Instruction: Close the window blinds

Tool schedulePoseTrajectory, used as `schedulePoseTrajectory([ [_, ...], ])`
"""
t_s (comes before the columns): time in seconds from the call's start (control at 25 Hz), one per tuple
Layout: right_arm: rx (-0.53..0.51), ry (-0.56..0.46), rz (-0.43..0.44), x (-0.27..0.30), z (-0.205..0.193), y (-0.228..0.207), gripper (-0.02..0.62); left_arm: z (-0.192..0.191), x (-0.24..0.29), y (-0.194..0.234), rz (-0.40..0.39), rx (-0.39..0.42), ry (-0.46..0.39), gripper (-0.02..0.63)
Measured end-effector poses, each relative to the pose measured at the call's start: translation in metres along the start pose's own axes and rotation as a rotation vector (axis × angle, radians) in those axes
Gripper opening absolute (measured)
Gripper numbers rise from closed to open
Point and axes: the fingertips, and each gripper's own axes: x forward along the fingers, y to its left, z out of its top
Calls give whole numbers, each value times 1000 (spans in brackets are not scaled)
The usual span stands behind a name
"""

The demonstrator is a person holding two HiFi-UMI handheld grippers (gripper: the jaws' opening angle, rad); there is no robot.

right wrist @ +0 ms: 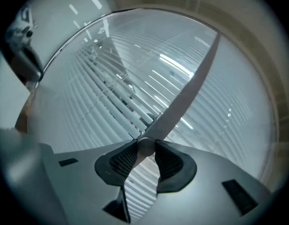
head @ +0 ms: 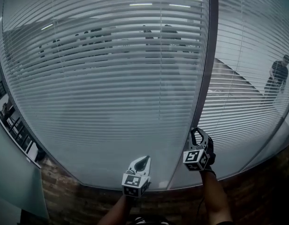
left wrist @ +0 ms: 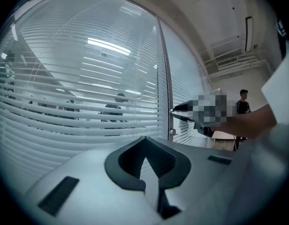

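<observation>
Silver metal sits pinched between our right gripper's [right wrist: 145, 150] dark pads: a small round knob [right wrist: 145, 144] on the grey post [right wrist: 191, 88] that divides two glass panes. Our left gripper [left wrist: 145, 145] hovers nearby to its left, jaws together and empty. The blinds [head: 102, 78] fill both panes, slats tilted partly open, with people [head: 102, 36] visible between them.

Holds the left gripper [head: 143, 159] level, jaws together, nothing between. Clamps the right gripper [head: 197, 132], tilted sideways, on a small round knob [right wrist: 145, 147]. Stretches left forearm [head: 115, 213] and right forearm [head: 216, 201] forward.
</observation>
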Motion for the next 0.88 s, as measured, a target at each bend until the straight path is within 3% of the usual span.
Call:
schedulePoseTrajectory([
  [0.24,-398,22,-59,0,0,3,121,0,-2,0,1,-3,4,-5],
  [0.56,-794,34,-25,3,-5,8,121,-7,-1,-4,0,-12,15,-5],
  [0.68,-843,27,-8,3,-6,9,121,-7,-2,-4,2,-14,15,-5],
  [0.88,-768,48,-41,3,-5,9,123,-3,-4,-5,2,-18,14,-5],
])
